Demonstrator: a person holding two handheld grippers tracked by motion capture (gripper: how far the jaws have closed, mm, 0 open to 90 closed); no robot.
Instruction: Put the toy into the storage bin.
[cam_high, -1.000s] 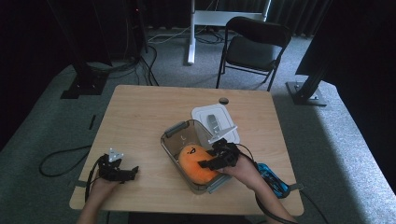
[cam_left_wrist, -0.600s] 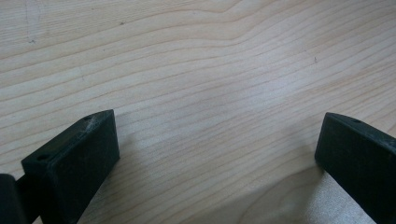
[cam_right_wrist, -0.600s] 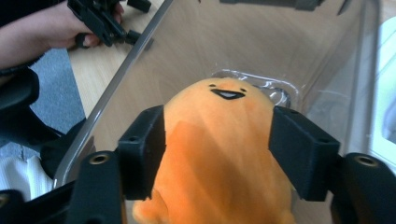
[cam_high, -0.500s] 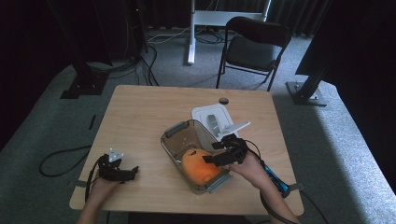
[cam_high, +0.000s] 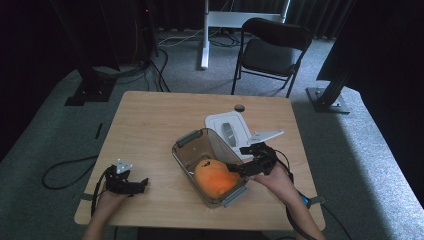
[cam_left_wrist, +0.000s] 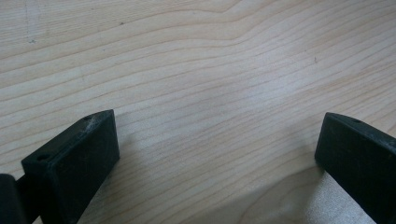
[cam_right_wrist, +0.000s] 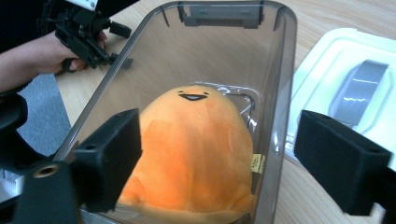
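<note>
Left gripper (cam_high: 131, 183): nearest the person, at the near left of the table (cam_high: 150, 125). It lies low over the wood, held by the left hand (cam_high: 107, 200). In the left gripper view its two black jaws stand wide apart with only bare wood grain between them.

Right hand (cam_high: 277, 180): comes in from the near right edge and holds the right gripper (cam_high: 239, 169), which points left toward the bin.

Right gripper jaws: wide apart, and they have just been opening. In the right gripper view the plush shows in the gap between them, but the pads do not press on it; the right-hand jaw stands outside the bin's wall, over the lid.

Orange plush toy (cam_right_wrist: 191, 149): rounded, with a small dark face near its top. It sits inside the clear bin, at the end nearer the person, free of the jaws. A small tag shows at its side, against the bin's wall.

Clear plastic bin (cam_high: 192, 150): long and smoke-tinted, set at a slant near the middle of the table, with grey latches at both ends. Its top is open.

White lid (cam_high: 227, 125): flat on the table just beyond and beside the bin, with a grey handle in its middle.

Black chair (cam_high: 272, 50): on the grey carpet well beyond the far edge of the table.
</note>
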